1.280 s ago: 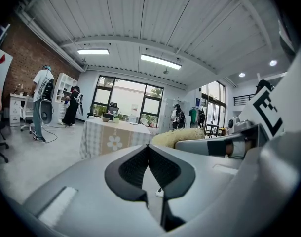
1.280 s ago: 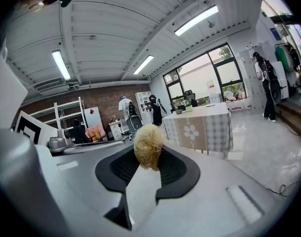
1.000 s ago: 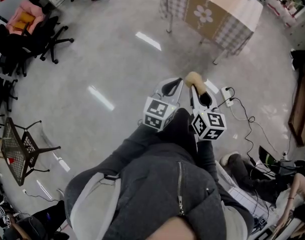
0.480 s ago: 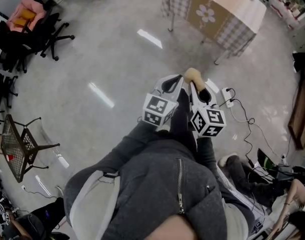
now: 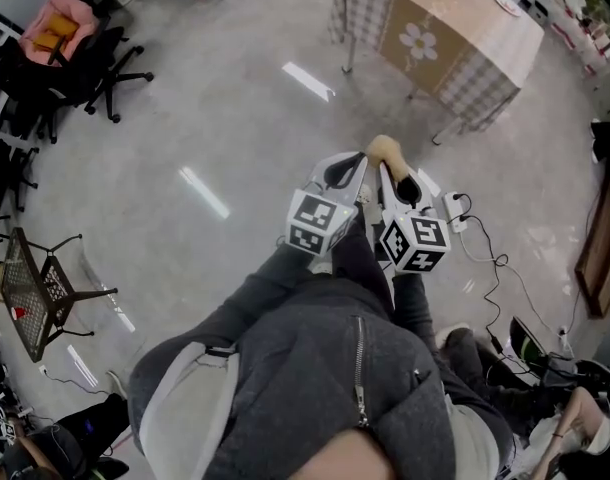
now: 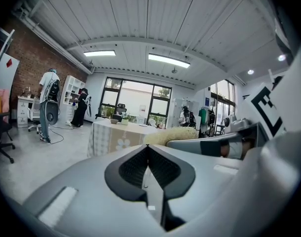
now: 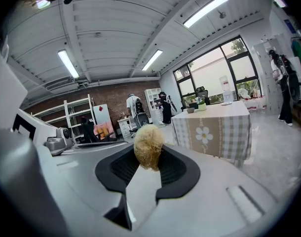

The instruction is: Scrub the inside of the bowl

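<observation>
My right gripper (image 5: 387, 163) is shut on a straw-coloured fibrous scrubber (image 5: 385, 149), which sticks out past its fingertips; in the right gripper view the scrubber (image 7: 148, 145) sits pinched between the dark pads. My left gripper (image 5: 351, 164) is held close beside it, shut with nothing in it; its pads (image 6: 136, 169) meet. Both point roughly level across open floor towards a table with a checked cloth and a flower print (image 5: 455, 33). A small bowl (image 7: 190, 110) stands on that table, far off.
Office chairs (image 5: 95, 68) and a wire chair (image 5: 40, 288) stand at the left. A power strip with cables (image 5: 455, 196) lies on the floor at the right, near a person's legs (image 5: 485, 368). People stand by shelves (image 7: 163, 107) in the background.
Both grippers have been carried forward together across the floor; the checked table has drawn a little nearer in the head view. The jaws stand as before.
</observation>
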`<state>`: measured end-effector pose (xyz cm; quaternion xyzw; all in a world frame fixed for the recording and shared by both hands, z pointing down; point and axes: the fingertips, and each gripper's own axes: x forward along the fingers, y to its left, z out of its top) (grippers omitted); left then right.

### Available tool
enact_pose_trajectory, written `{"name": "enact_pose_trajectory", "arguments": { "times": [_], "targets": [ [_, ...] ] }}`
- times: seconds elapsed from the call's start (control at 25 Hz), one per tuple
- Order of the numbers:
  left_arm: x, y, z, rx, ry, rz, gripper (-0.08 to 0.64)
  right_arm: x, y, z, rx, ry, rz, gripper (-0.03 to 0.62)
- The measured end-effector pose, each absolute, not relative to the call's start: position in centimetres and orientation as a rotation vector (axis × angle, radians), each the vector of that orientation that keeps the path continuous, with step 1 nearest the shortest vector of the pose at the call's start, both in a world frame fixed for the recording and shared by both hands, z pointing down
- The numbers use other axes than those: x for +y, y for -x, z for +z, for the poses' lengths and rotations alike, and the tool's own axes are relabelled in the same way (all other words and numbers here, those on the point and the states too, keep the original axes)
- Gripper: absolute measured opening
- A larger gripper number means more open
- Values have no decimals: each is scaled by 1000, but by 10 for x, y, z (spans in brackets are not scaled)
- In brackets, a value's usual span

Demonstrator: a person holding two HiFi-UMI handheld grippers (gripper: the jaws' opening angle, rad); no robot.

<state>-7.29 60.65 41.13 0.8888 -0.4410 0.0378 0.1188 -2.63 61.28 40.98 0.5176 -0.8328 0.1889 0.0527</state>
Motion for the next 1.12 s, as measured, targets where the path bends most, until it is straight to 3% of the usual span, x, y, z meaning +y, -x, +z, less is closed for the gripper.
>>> {"name": "enact_pose_trajectory", "arguments": {
  "times": [1.12],
  "targets": [
    [439, 27, 423, -1276, -2602, 195, 9, 447, -15, 408, -2524, -1588, 648, 104]
  ]
}}
